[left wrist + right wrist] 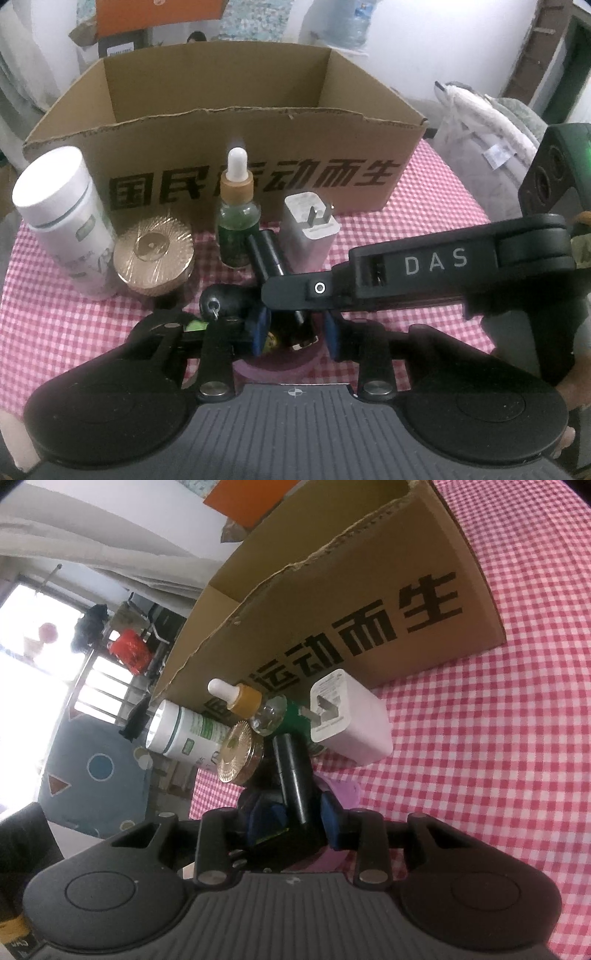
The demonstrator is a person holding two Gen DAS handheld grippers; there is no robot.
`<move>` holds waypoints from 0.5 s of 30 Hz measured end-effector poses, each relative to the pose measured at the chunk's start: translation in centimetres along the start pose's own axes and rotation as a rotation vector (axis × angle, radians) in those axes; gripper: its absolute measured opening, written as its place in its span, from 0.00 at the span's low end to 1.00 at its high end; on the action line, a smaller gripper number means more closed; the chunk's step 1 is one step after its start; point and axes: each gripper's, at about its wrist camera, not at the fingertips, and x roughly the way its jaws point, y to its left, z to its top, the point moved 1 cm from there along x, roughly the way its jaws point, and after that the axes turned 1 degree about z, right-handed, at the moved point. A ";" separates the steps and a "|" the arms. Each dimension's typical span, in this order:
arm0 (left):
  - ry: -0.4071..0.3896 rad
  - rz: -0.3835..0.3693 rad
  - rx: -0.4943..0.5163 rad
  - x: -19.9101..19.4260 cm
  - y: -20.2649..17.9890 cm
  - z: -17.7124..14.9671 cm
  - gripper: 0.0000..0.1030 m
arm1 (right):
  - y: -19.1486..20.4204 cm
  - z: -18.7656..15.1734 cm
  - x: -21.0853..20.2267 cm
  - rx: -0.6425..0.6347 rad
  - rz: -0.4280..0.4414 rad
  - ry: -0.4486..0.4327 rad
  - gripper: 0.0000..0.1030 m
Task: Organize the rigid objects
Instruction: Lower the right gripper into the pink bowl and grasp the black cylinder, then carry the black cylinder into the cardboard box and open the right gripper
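Observation:
A black tube lies on the checked cloth, running towards me from the white charger. My right gripper is shut on the black tube. Its upper finger reaches in from the right across the tube in the left wrist view. My left gripper straddles the tube's near end, with its blue pads standing apart from it and a gap showing at the right pad. A dark item with a yellow spot also sits between them, too hidden to name. An open cardboard box stands behind.
In front of the box stand a white bottle, a gold-lidded jar and a green dropper bottle. A black rounded item with a metal ring lies near my left pad. A pink disc lies under the grippers. White bedding lies beyond the table's right edge.

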 end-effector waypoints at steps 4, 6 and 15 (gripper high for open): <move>-0.024 0.020 0.012 0.0 0.2 -0.1 0.23 | -0.4 0.2 -0.1 0.013 0.007 -0.007 0.34; -0.028 0.024 0.028 -0.1 0.2 -0.2 0.20 | -0.4 0.0 -0.1 0.021 0.006 -0.012 0.33; -0.096 0.042 0.068 -2.5 -0.7 -0.6 0.19 | 0.5 -0.9 -2.3 -0.001 0.034 -0.045 0.33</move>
